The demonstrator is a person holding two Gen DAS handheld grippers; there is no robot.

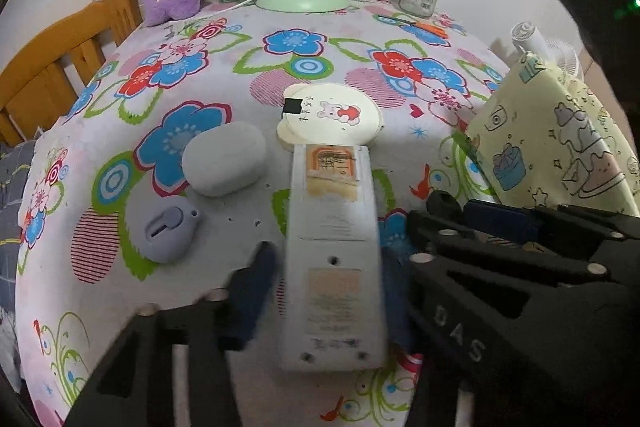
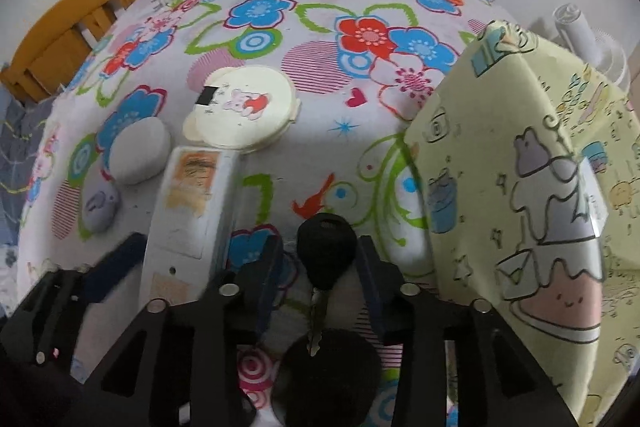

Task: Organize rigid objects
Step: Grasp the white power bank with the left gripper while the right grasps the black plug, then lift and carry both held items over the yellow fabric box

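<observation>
Left gripper (image 1: 328, 291) straddles white remote control (image 1: 333, 251), lying face down on floral tablecloth (image 1: 224, 75); blue pads (image 1: 256, 291) at its sides, blurred, contact cannot be told. Right gripper (image 2: 320, 267) stands apart around black car key (image 2: 326, 253), pads beside key head without touching. Round cream lid (image 1: 334, 113) just beyond remote; grey oval case (image 1: 224, 159) to its left.

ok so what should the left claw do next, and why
Probably lift the left claw straight up a little. Its pads appear pressed on both long sides of the white remote, whose far end sits against the round cream case, so dragging it could push that.
</observation>
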